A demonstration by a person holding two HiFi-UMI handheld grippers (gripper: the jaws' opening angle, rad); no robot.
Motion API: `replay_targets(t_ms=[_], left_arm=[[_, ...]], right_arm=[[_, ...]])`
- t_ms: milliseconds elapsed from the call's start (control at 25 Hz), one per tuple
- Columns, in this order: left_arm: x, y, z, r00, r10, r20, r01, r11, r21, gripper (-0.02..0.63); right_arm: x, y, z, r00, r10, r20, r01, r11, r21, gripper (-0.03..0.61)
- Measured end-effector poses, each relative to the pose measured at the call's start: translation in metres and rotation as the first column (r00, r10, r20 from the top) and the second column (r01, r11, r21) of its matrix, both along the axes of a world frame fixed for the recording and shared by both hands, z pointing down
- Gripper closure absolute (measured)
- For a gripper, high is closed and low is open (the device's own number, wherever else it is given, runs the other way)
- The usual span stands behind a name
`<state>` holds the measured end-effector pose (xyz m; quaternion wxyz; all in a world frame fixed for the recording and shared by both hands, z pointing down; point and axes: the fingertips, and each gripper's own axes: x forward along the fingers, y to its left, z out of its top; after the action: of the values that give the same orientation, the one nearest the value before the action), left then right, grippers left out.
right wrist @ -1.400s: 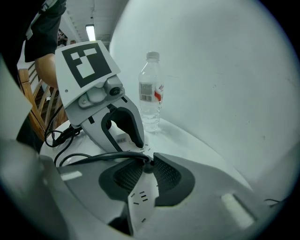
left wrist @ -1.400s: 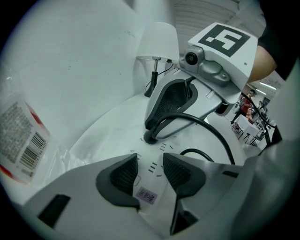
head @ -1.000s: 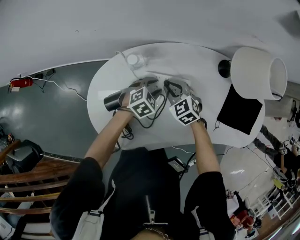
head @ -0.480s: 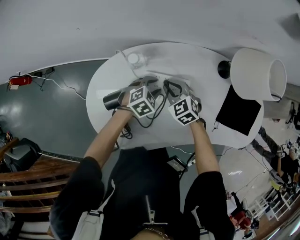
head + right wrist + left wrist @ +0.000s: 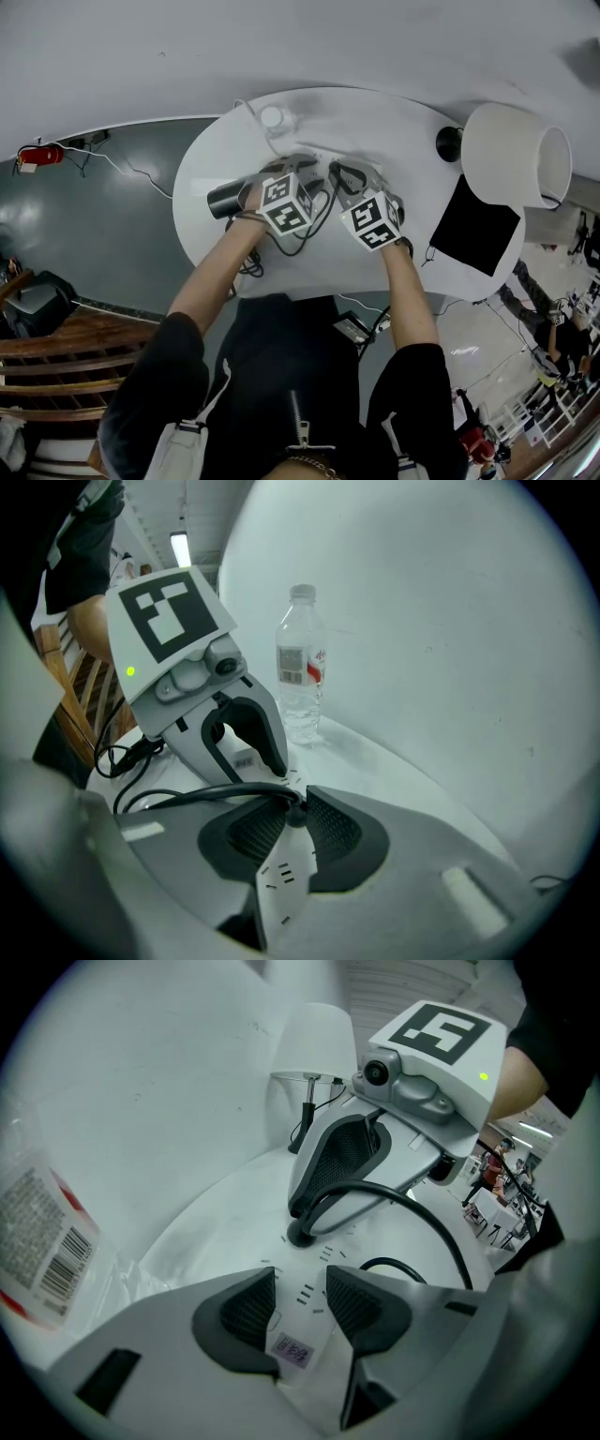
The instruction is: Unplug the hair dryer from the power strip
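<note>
A white power strip (image 5: 302,1309) lies on the round white table (image 5: 394,122). My left gripper (image 5: 300,1280) is shut on the strip, one pad against each side, near its label. The right gripper (image 5: 297,806) is shut on the black plug (image 5: 296,817), which sits in the strip; from the left gripper view the same plug (image 5: 300,1236) stands under that gripper's tips. The black cord (image 5: 187,794) runs left from the plug. In the head view the black hair dryer (image 5: 225,200) lies at the table's left, beside my left hand.
A clear water bottle (image 5: 300,667) stands on the table behind the grippers. A white table lamp (image 5: 516,150) and a black sheet (image 5: 478,225) are at the right. Cord loops (image 5: 291,246) lie near the table's front edge.
</note>
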<state>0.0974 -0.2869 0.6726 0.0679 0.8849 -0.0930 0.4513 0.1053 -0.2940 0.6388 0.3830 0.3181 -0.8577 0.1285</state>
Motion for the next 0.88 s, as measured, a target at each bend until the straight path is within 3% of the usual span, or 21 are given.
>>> replay_targets(t_ms=[160, 240, 600, 880], left_arm=[[-0.001, 0.0, 0.0, 1.0, 0.0, 0.002, 0.0, 1.0, 0.003, 0.437], [0.0, 0.0, 0.001, 1.0, 0.0, 0.002, 0.0, 1.0, 0.003, 0.437], [0.002, -0.001, 0.001, 1.0, -0.001, -0.005, 0.001, 1.0, 0.003, 0.437], [0.002, -0.001, 0.0, 1.0, -0.002, -0.005, 0.003, 1.0, 0.004, 0.437]], right_arm=[[0.008, -0.007, 0.002, 0.985, 0.116, 0.129, -0.103, 0.989, -0.102, 0.512], [0.009, -0.007, 0.0, 0.98, 0.14, 0.141, -0.124, 0.985, -0.119, 0.512], [0.002, 0.002, -0.001, 0.999, 0.034, -0.027, -0.033, 0.998, 0.046, 0.514], [-0.001, 0.003, 0.001, 0.994, -0.043, -0.103, 0.046, 0.999, 0.029, 0.515]])
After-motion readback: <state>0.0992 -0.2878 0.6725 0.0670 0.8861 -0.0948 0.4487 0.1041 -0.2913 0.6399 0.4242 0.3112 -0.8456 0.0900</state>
